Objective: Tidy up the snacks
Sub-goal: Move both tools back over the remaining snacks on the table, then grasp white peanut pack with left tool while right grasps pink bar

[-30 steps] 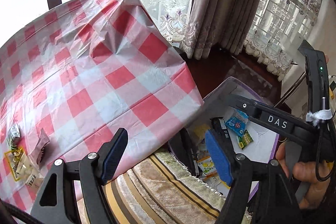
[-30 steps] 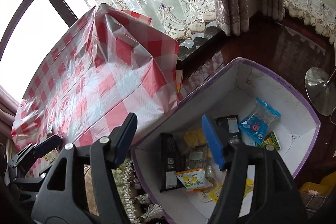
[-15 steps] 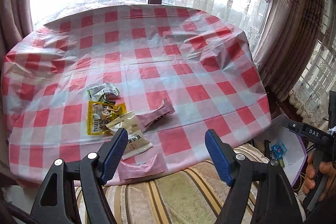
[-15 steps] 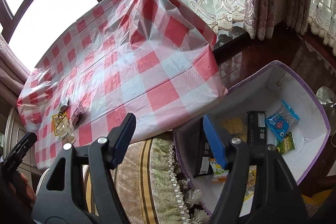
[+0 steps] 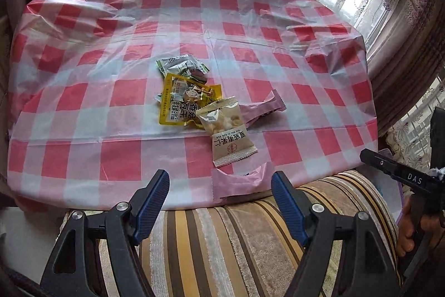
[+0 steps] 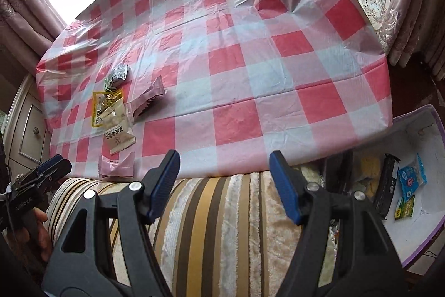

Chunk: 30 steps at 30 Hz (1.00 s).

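Note:
Several snack packets lie on the red-checked tablecloth [image 5: 250,27]: a beige nut packet [image 5: 226,131], a yellow packet [image 5: 183,102], a grey-green packet [image 5: 180,66], a pink packet [image 5: 264,109] and a pink packet at the table's front edge [image 5: 239,181]. My left gripper [image 5: 221,206] is open and empty, just short of the front pink packet. My right gripper [image 6: 224,183] is open and empty over the striped cushion. The white, purple-rimmed box [image 6: 428,219] to its right holds several snacks, among them a blue packet [image 6: 410,181].
A striped plush cushion [image 5: 236,241] lies between the grippers and the table. Curtains [image 5: 403,18] hang on the right. A cabinet door [image 6: 27,124] stands at the left. The left gripper shows in the right wrist view [image 6: 41,171], and the right one in the left wrist view [image 5: 403,174].
Both grippers swung left, away from the box and towards the table. The snack pile now sits in the middle of the left wrist view. Both stayed open and empty.

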Tool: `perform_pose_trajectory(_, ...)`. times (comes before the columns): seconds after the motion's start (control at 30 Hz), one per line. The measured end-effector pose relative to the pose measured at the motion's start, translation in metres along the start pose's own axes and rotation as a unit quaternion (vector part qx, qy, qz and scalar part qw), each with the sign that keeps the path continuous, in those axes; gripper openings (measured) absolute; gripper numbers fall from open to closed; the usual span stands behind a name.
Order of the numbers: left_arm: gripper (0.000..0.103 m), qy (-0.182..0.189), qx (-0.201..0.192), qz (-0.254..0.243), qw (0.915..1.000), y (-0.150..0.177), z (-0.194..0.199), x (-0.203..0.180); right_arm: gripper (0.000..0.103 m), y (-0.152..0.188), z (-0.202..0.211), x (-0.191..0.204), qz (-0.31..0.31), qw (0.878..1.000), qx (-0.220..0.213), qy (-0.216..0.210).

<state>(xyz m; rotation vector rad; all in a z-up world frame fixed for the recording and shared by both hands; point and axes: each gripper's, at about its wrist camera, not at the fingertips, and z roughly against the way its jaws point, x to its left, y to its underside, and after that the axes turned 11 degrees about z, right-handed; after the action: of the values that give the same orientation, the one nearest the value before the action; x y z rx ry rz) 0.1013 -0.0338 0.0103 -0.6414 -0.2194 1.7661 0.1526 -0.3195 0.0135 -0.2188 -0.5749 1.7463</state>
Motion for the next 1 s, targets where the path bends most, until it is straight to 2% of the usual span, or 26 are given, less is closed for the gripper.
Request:
perform_pose_trajectory(0.23,0.075,0.013,0.025,0.013,0.9995,-0.019,-0.029,0.003,0.07,-0.015,-0.023,0.033,0.053,0.998,0.02,0.0)
perform_pose_trajectory(0.37,0.075,0.005,0.042,0.028,0.9987,-0.033,-0.052,0.002,0.07,-0.023,-0.034,0.04,0.064,0.998,0.025,0.002)
perform_pose_trajectory(0.6,0.075,-0.024,0.084,0.022,0.996,-0.049,-0.094,-0.017,0.07,-0.034,-0.047,0.034,0.046,0.998,0.033,0.006)
perform_pose_trajectory(0.83,0.074,-0.061,0.094,-0.002,0.9937,-0.052,-0.118,-0.035,0.076,-0.054,-0.055,0.052,0.125,0.992,0.016,0.018)
perform_pose_trajectory(0.87,0.073,-0.07,0.093,-0.009,0.9932,-0.052,-0.119,-0.037,0.076,-0.058,-0.055,0.054,0.138,0.99,0.011,0.019)
perform_pose_trajectory(0.93,0.059,-0.091,0.084,-0.025,0.992,-0.052,-0.12,-0.042,0.079,-0.065,-0.058,0.059,0.173,0.985,0.003,0.024)
perform_pose_trajectory(1.0,0.051,-0.087,0.082,-0.024,0.9925,-0.052,-0.12,-0.041,0.08,-0.071,-0.063,0.066,0.212,0.977,0.001,0.029)
